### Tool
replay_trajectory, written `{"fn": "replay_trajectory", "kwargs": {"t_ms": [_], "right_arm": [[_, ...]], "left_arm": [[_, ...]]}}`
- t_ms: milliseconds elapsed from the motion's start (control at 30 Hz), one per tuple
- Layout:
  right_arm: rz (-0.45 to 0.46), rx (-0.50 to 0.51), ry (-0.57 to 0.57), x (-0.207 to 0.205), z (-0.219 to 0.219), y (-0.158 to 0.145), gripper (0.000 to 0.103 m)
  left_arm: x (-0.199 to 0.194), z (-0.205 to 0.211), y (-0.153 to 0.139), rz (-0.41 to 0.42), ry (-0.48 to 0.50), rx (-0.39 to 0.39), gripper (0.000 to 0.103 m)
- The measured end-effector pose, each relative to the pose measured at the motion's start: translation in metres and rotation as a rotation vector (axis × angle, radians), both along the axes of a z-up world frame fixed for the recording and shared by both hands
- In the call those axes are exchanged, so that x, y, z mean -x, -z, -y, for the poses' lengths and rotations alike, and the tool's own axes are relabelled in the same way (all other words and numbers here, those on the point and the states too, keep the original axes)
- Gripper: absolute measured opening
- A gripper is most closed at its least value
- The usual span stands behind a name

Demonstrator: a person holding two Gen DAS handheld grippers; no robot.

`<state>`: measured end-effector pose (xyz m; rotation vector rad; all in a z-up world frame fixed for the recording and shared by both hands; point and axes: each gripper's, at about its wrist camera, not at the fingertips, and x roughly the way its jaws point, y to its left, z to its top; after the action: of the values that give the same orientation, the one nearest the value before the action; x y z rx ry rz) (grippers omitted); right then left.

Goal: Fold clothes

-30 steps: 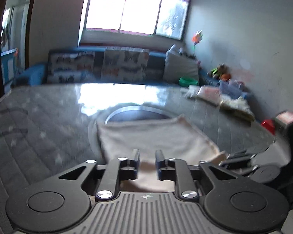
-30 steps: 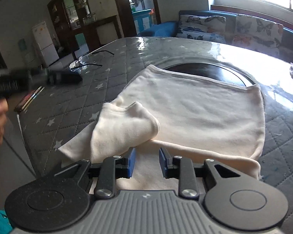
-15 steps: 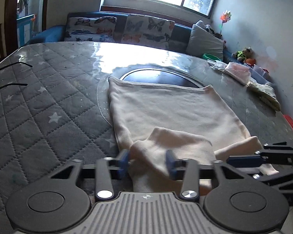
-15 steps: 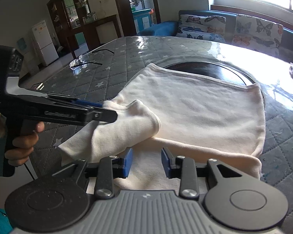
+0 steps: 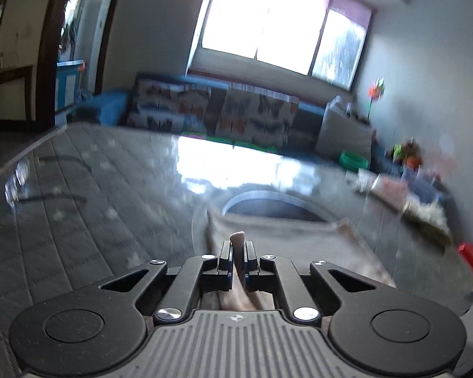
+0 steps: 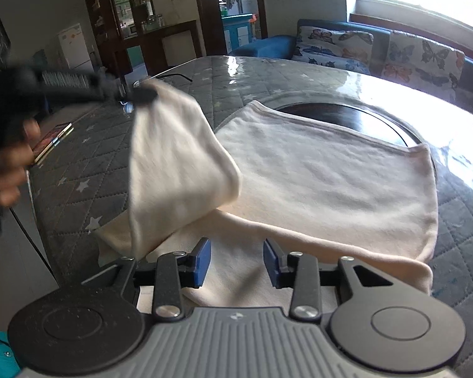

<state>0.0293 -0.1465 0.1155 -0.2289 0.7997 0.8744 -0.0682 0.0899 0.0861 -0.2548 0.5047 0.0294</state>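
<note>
A cream garment (image 6: 324, 170) lies spread on the quilted table (image 6: 88, 160). My left gripper (image 5: 237, 256) is shut on a fold of the garment's sleeve (image 5: 237, 239). In the right wrist view the left gripper (image 6: 142, 94) holds that sleeve (image 6: 173, 163) lifted above the table at the left. My right gripper (image 6: 236, 261) is open and empty, its blue pads (image 6: 202, 260) hovering over the garment's near edge.
A dark round inset (image 6: 347, 116) sits in the table behind the garment. Glasses (image 6: 160, 78) and a flat book-like item (image 6: 52, 140) lie at the left. A sofa with butterfly cushions (image 6: 378, 50) stands behind. Clutter (image 5: 406, 192) lies at the table's right.
My left gripper has closed on the sleeve and lifted it up off the table. My right gripper has stayed open over the near edge.
</note>
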Motion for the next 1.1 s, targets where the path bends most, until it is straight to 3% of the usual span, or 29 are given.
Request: {"fn": "replay_trajectory", "kwargs": {"t_ms": [233, 400, 633, 767, 833, 900, 1000, 1100], "right_arm": [[0.015, -0.013, -0.045, 0.005, -0.019, -0.001, 0.037], [0.02, 0.005, -0.106, 0.013, -0.033, 0.002, 0.037], [-0.003, -0.017, 0.031, 0.0, 0.012, -0.013, 0.042], [0.004, -0.009, 0.125, -0.006, 0.044, -0.018, 0.042], [0.0, -0.011, 0.182, -0.009, 0.064, -0.019, 0.042], [-0.001, -0.009, 0.221, -0.01, 0.077, -0.018, 0.042], [0.001, -0.011, 0.249, -0.009, 0.092, -0.02, 0.041], [0.01, -0.025, 0.257, -0.01, 0.101, -0.021, 0.04]], "left_arm": [[0.019, -0.002, -0.044, 0.153, 0.015, 0.006, 0.007], [0.018, 0.012, -0.053, 0.172, 0.078, 0.007, 0.007], [0.011, 0.062, -0.052, 0.183, 0.239, 0.044, 0.007], [0.005, 0.107, -0.029, 0.117, 0.407, 0.025, 0.014], [0.003, 0.13, -0.012, 0.06, 0.473, -0.011, 0.029], [0.004, 0.139, 0.004, 0.007, 0.527, -0.028, 0.033], [0.012, 0.132, 0.014, -0.01, 0.538, -0.067, 0.041], [0.011, 0.108, 0.021, -0.039, 0.464, -0.106, 0.045]]}}
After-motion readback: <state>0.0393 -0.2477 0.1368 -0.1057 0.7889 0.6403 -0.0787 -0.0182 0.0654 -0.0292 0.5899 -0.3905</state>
